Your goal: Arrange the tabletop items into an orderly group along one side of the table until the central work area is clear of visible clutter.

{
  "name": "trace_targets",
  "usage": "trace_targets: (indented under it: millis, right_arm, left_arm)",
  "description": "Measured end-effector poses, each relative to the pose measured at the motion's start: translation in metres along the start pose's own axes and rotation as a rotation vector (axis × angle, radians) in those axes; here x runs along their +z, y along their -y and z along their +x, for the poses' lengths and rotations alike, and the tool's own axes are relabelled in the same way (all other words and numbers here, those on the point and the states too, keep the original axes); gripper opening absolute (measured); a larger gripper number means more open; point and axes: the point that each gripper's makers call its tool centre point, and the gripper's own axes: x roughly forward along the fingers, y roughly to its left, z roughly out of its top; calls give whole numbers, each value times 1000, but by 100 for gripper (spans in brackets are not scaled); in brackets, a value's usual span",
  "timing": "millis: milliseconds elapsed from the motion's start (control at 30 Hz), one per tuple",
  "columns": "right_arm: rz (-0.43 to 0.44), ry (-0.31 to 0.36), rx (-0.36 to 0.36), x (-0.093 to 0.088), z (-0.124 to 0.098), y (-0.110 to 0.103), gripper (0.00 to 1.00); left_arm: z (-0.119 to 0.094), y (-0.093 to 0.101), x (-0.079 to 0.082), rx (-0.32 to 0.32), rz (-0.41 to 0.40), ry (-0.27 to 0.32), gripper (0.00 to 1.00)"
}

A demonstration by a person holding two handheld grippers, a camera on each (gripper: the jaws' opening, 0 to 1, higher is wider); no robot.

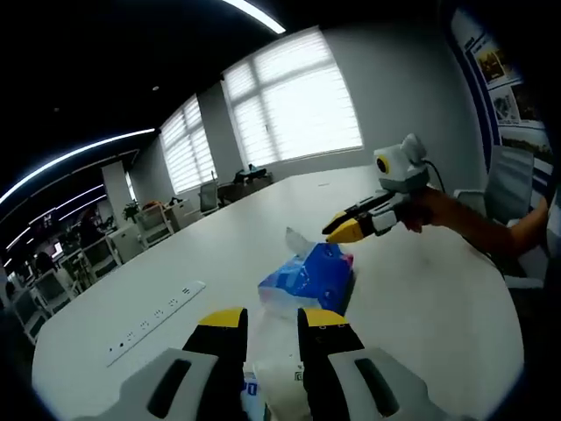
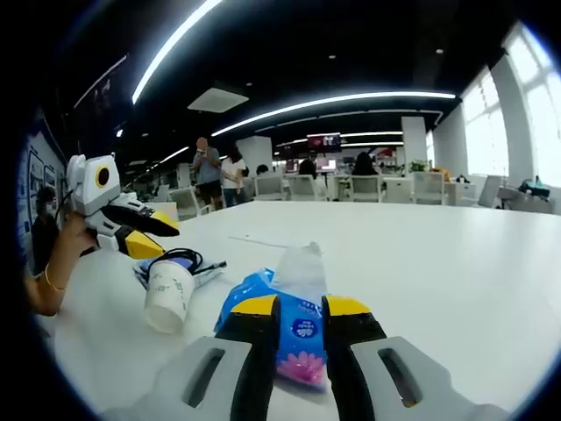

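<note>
The blue tissue pack [image 1: 308, 274] lies out on the white table [image 1: 421, 289], well in from its edges, with a white tissue standing up from its top. In the right gripper view the same pack sits right in front of the right gripper [image 2: 301, 317], whose jaws stand apart on either side of its near end; I cannot tell whether they touch the wrapper. In the left gripper view that gripper hangs above the table just beyond the pack, held by a person's hand.

Near the table edge where that person sits, a white paper cup [image 2: 167, 295] lies tipped against a coil of black cable [image 2: 178, 258] on some flat papers. The left gripper [image 1: 273, 331] has its jaws apart with something white between and below them, most likely that cup, though the view is too close to be sure. A white power strip [image 1: 151, 321] is set into the table toward the far side.

My judgement: the tidying is at an early step, since the pack is not yet with the cup and cable. The next move calls for the right jaws to close on the pack without crushing the loose tissue, then carry it beside the cup, so all 3 items form a group along that edge
</note>
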Motion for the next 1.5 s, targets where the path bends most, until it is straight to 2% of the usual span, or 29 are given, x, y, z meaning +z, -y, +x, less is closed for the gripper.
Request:
trace_targets:
  millis: [367,667,967,1167,1267,1333,1500]
  right_arm:
    - [0,-9,2,-3,2,1,17]
    - [-11,13,35,2,1,-5,17]
    - [-22,-2,37,0,2,-6,20]
    - [-36,-2,41,0,1,-9,20]
    - [-37,-3,44,0,1,-11,20]
    - [-39,-5,44,0,1,-11,20]
    - [-36,-4,41,0,1,-10,20]
  left_arm:
    - [-19,-9,-19,16,-65,3,21]
    - [-23,-7,-38,7,-122,-4,21]
    - [-21,-7,-49,-7,-178,0,21]
    - [-22,-4,-54,-22,-249,24,20]
    - [-22,0,-57,-51,-316,45,19]
    - [-21,5,-57,-81,-362,57,16]
    - [-20,9,-56,-107,-397,74,10]
